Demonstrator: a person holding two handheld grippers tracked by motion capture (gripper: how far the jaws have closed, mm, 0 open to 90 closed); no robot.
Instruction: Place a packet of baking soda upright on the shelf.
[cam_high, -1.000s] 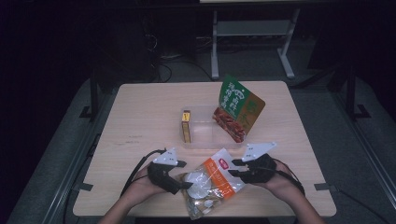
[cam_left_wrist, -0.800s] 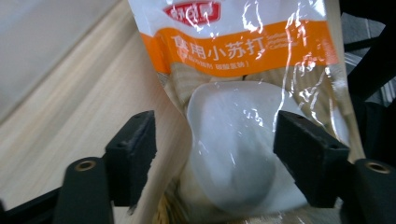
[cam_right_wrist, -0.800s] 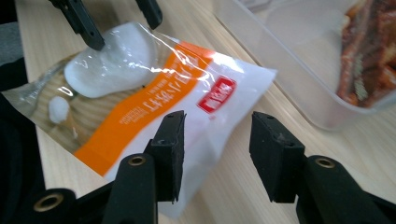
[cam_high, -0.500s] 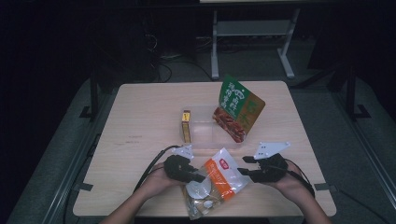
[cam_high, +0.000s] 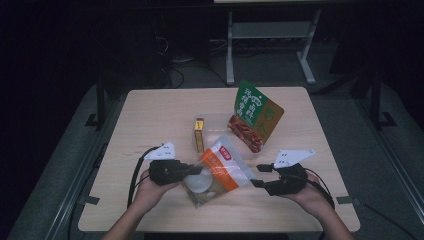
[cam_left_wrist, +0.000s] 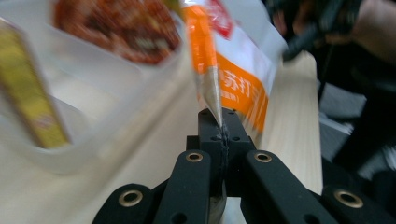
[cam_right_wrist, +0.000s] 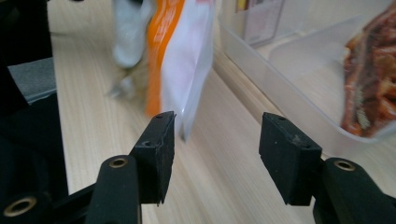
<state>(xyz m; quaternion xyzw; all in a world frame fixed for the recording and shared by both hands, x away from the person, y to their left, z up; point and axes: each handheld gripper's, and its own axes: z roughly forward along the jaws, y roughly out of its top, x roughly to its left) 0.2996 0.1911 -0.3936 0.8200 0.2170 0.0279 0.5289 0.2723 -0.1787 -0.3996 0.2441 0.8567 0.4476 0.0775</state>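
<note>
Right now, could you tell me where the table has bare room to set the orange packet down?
Bare wood left of the yellow box and along the table's far edge. Crowded around the clear tray, green bag and orange packet.

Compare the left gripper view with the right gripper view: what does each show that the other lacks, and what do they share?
Left gripper view: the left gripper, jaws shut on the edge of the orange bag, and a yellow box standing in the clear tray. Right gripper view: the right gripper, jaws open with nothing between them and just been opening, the bag hanging beyond them. Both: the orange bag, the clear tray, the red snack pack and the wooden table.
</note>
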